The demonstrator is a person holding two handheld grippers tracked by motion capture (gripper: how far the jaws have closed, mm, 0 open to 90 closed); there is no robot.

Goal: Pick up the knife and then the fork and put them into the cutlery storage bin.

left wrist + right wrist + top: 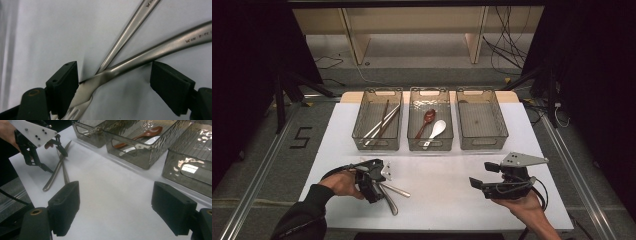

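Observation:
Two metal forks lie crossed on the white table (447, 195), one handle (399, 190) pointing right and the other (390, 204) toward the front. My left gripper (379, 182) is lowered over them and open. In the left gripper view (113, 85) its jaws stand on either side of one fork's neck (130, 65), the left jaw touching it near the tines (75, 110). The second handle (130, 27) runs up and away. My right gripper (481, 175) hovers at the front right, open, with nothing between its jaws (115, 207).
Three clear grey bins stand in a row at the back. The left bin (376, 146) holds chopsticks (382, 122); the middle bin (430, 147) holds a brown spoon (426, 120) and a white spoon (437, 130); nothing lies in the right bin (482, 146). Bare tabletop separates the grippers.

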